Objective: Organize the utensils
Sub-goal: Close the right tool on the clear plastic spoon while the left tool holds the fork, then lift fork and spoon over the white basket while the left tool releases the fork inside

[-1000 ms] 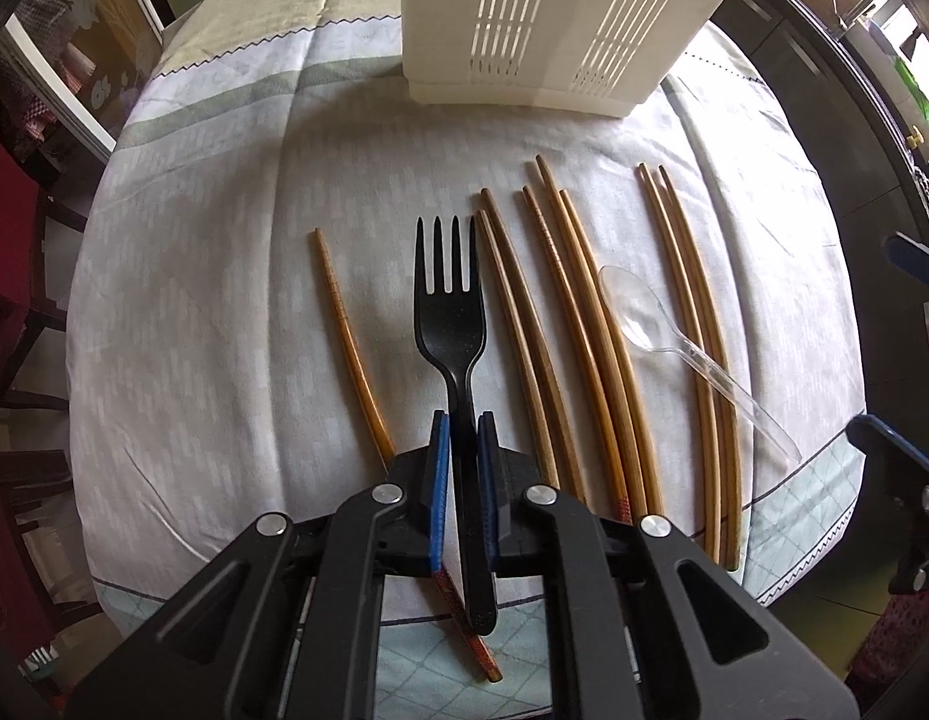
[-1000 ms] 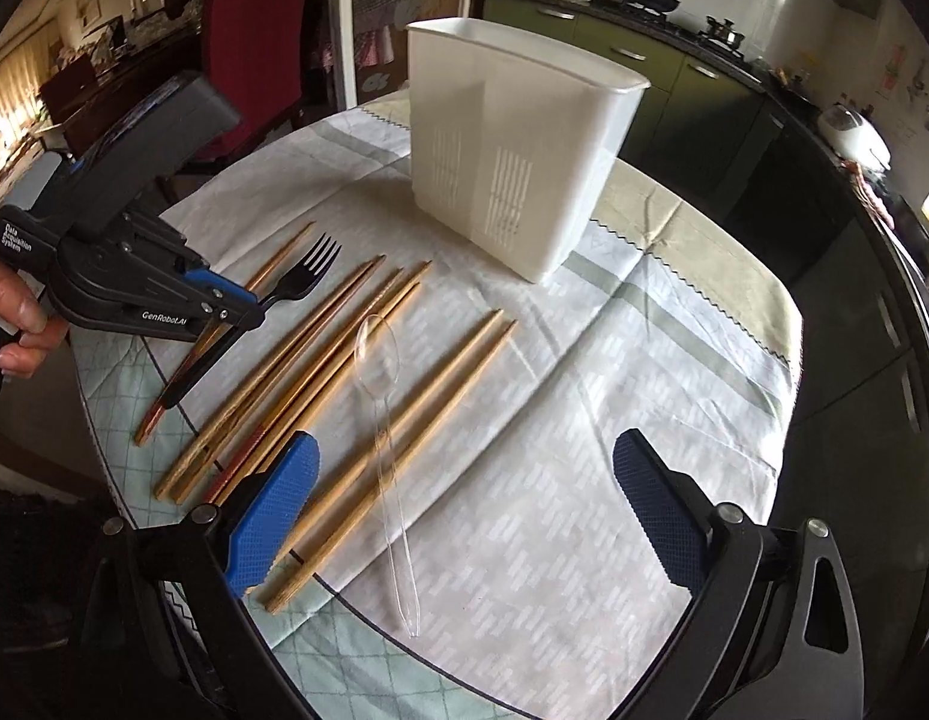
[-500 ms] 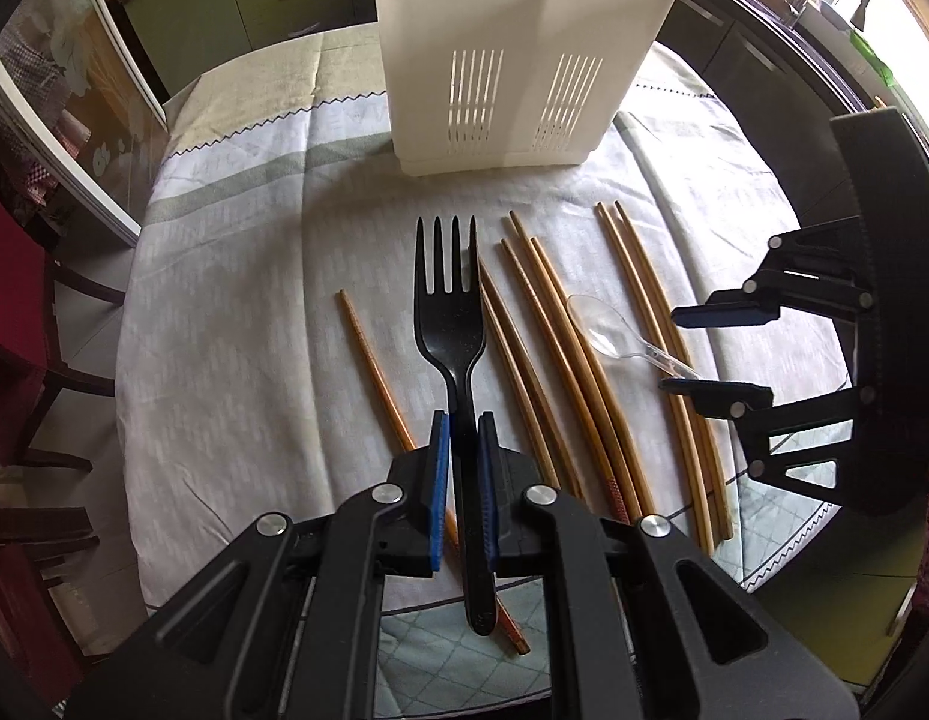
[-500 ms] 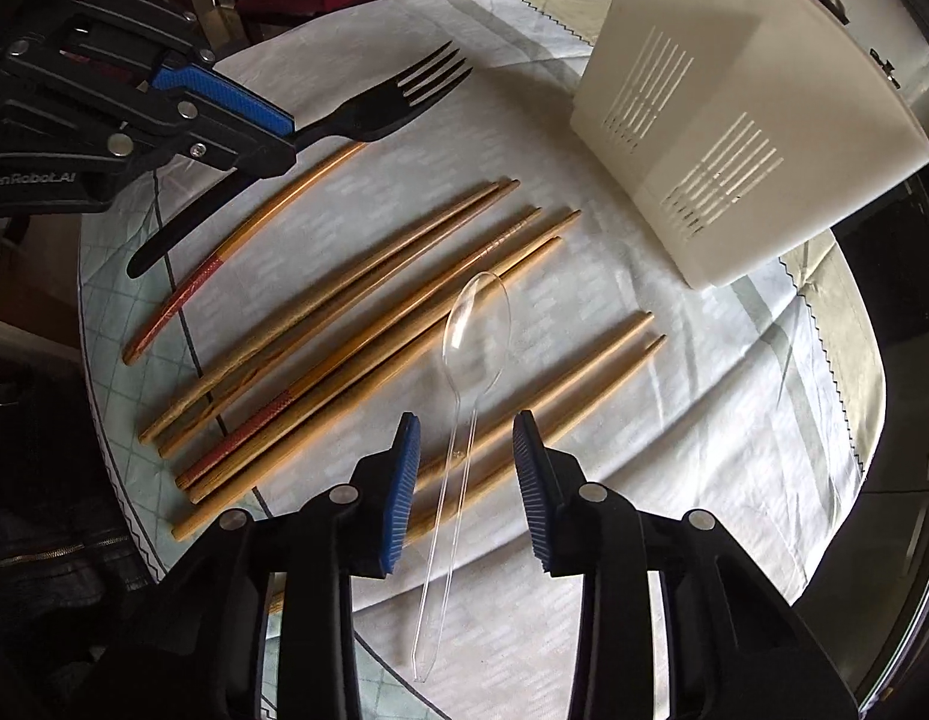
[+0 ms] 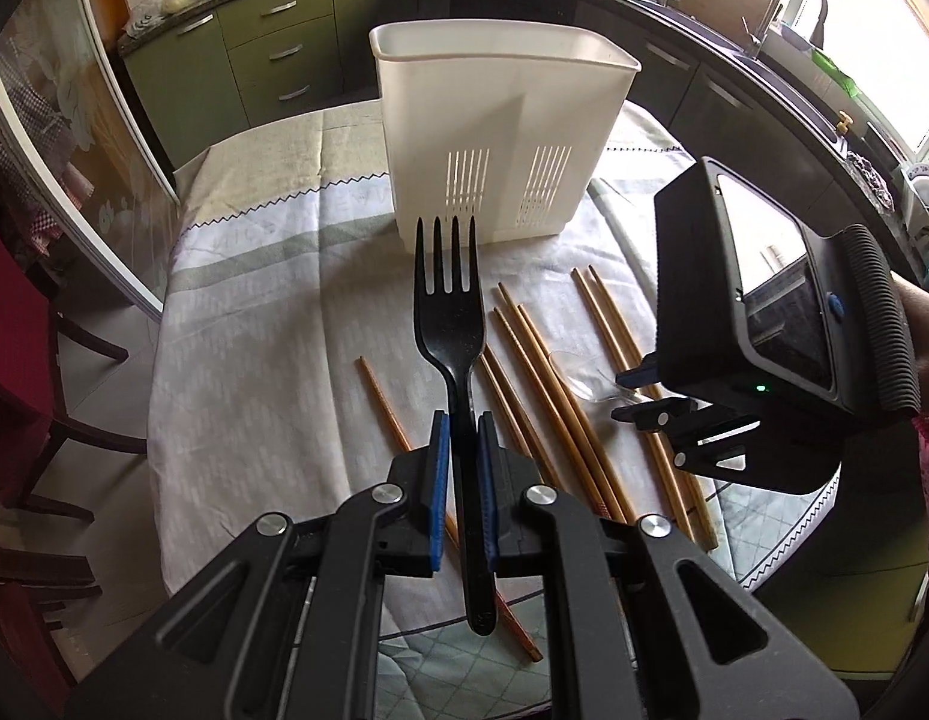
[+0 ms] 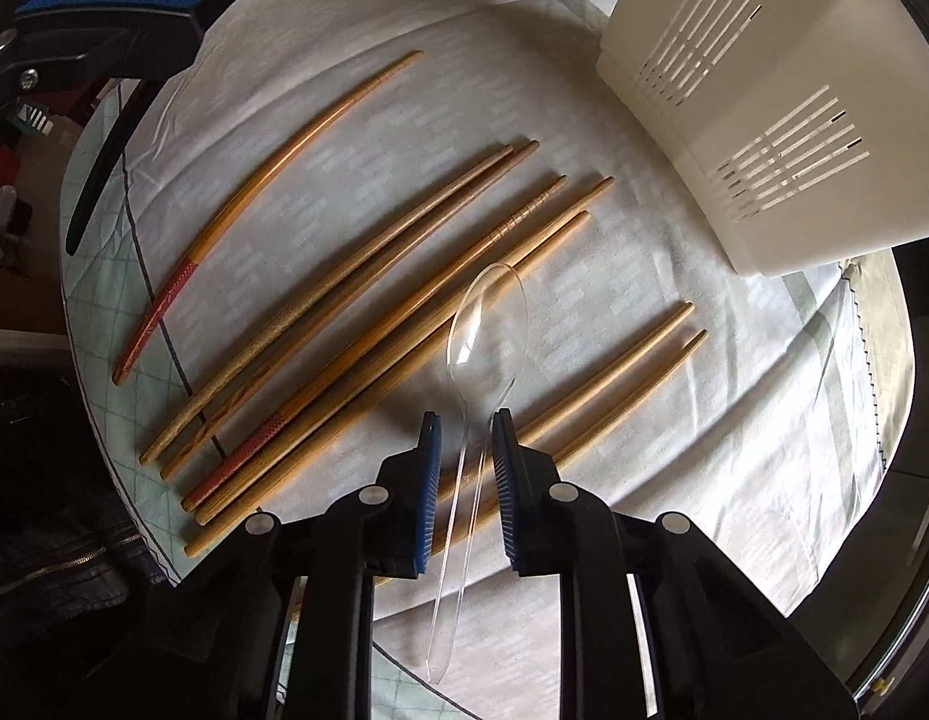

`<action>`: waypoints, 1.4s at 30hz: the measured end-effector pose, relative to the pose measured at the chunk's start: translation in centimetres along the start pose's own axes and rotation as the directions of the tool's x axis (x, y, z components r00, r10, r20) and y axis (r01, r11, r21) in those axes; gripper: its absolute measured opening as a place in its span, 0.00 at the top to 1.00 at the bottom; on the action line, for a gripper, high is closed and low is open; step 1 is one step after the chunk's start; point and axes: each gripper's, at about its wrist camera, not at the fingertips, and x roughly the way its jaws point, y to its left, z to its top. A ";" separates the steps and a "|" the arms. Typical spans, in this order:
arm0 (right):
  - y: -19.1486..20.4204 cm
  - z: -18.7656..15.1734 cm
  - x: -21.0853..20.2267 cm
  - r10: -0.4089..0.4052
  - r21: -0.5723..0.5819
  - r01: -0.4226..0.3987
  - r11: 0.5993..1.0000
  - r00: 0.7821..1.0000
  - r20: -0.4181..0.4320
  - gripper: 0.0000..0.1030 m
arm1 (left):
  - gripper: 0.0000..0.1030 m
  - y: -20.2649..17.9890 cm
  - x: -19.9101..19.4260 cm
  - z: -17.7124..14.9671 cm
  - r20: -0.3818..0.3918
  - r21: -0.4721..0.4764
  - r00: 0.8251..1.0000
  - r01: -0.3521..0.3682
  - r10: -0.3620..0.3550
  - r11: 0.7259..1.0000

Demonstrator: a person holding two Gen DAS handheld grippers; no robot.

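Observation:
My left gripper (image 5: 461,426) is shut on the handle of a black plastic fork (image 5: 449,306) and holds it above the table, tines toward the white slotted utensil holder (image 5: 500,132). My right gripper (image 6: 466,426) is low over the table, its jaws narrowly apart on either side of the handle of a clear plastic spoon (image 6: 485,324). The spoon lies on the cloth among several wooden chopsticks (image 6: 368,294). The right gripper also shows in the left wrist view (image 5: 650,396), with the spoon bowl (image 5: 575,375) in front of it. The holder shows in the right wrist view (image 6: 782,102).
A round table with a pale cloth (image 5: 266,312) carries everything. One chopstick with a red end (image 6: 254,192) lies apart at the left. Dark chairs (image 5: 20,360) stand to the left. Kitchen cabinets (image 5: 272,42) and a sink counter (image 5: 782,42) lie behind.
My left gripper has lifted the fork higher and tilted it toward the holder. My right gripper has come down over the spoon and its jaws have narrowed around the handle.

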 end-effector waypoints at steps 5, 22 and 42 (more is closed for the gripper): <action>-0.7 -0.1 0.4 0.020 0.037 -0.021 0.999 1.000 0.017 0.89 | 0.91 0.0 -1.0 0.2 0.054 -0.002 0.998 0.012 -0.012 1.000; -0.7 -11.1 -13.2 -0.117 0.323 -0.136 0.936 0.747 0.654 0.91 | 0.91 0.3 -8.7 7.3 0.467 0.002 0.881 0.084 -0.076 0.996; -2.0 -12.6 -22.7 -0.287 0.408 -0.194 0.892 0.453 0.844 0.91 | 0.90 0.7 -0.8 13.6 0.675 -0.011 0.738 0.007 0.002 1.000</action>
